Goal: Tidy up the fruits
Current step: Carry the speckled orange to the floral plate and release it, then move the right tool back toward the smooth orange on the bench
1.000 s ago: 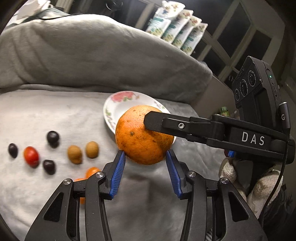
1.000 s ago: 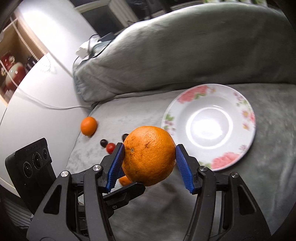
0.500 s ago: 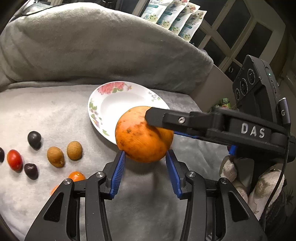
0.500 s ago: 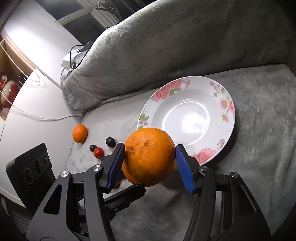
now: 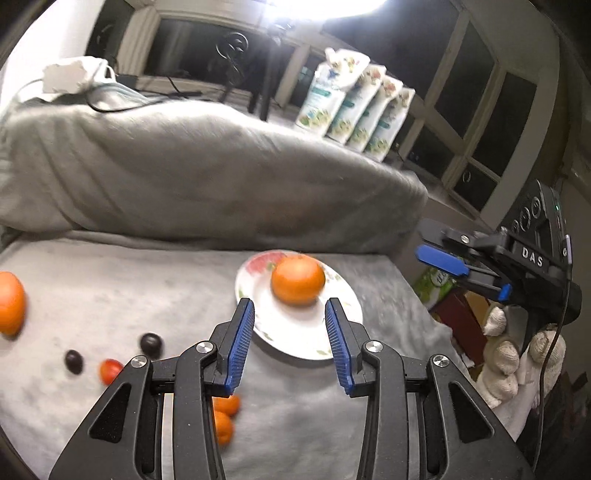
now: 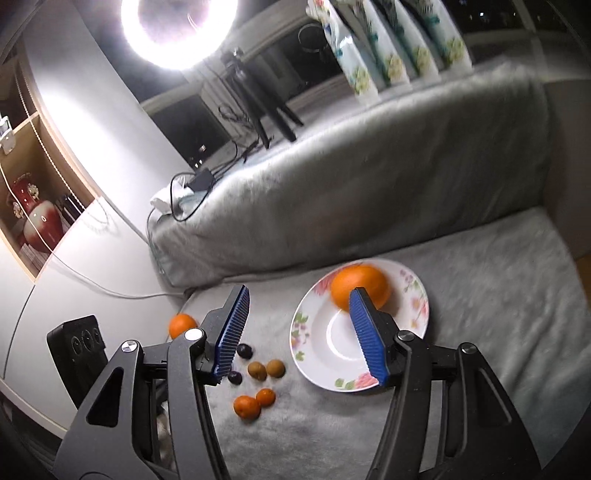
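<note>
A large orange [image 5: 297,280] [image 6: 360,288] lies on the far part of the flowered white plate [image 5: 295,336] [image 6: 332,354], on the grey blanket. My left gripper [image 5: 289,302] hangs above the plate's near side; its jaws are closing with nothing between them. My right gripper [image 6: 299,291] is open and empty, held above and short of the plate; it shows at the right of the left wrist view [image 5: 443,254]. A smaller orange [image 5: 11,302] [image 6: 181,325], dark plums [image 5: 150,343], a red tomato [image 5: 110,370], brown fruits [image 6: 257,370] and small tangerines [image 6: 246,406] lie left of the plate.
A long grey cushion [image 5: 184,177] runs behind the blanket. Printed pouches [image 5: 354,110] stand on the window ledge. A ring light [image 6: 177,22] on a tripod, a cable [image 6: 110,291] and a shelf with a red vase [image 6: 37,218] are at the left. A gloved hand [image 5: 509,362] holds the right gripper.
The large orange was between the right gripper's pads; now it lies on the plate. Both grippers have pulled back and risen, so more of the room shows.
</note>
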Motion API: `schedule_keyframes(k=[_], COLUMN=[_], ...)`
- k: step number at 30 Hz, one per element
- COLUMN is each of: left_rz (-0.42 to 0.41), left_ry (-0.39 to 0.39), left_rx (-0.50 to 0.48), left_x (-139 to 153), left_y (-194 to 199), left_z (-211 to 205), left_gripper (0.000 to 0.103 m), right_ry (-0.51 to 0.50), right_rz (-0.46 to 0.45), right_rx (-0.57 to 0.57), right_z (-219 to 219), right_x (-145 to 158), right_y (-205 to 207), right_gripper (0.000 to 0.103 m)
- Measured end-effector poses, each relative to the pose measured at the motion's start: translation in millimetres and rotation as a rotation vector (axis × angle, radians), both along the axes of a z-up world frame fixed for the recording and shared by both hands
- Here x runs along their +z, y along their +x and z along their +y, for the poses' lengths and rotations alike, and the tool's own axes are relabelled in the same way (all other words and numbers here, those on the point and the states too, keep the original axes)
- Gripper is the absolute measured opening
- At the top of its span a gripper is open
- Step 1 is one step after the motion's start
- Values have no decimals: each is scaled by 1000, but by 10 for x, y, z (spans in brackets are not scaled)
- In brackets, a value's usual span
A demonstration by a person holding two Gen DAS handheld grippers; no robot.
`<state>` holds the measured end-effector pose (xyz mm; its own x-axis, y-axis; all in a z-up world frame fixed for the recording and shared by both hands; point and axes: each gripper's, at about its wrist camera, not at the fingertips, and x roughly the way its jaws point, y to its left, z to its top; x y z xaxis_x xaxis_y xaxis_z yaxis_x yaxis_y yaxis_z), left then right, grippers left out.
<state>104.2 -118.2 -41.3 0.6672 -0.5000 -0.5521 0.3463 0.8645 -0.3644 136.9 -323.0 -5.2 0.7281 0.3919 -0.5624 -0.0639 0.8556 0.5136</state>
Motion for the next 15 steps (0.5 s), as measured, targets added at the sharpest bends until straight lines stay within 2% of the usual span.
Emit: schedule_keyframes(k=[10,13,15], left_rz=[-18,-21,-20], left_ry=[-11,-5,-4], left_rx=[55,71,86], left_x=[67,67,50], left_y=[-65,-90,-106], left_z=[289,387,472], left_gripper=[38,45,59], right_ry=[-18,-27,-39], right_rz=[8,-1,-2], right_rx=[-15,-25,-25], right_z=[6,16,50], right_x=[24,26,17], right_y=[-60,-99,-115], right_gripper=[63,69,70])
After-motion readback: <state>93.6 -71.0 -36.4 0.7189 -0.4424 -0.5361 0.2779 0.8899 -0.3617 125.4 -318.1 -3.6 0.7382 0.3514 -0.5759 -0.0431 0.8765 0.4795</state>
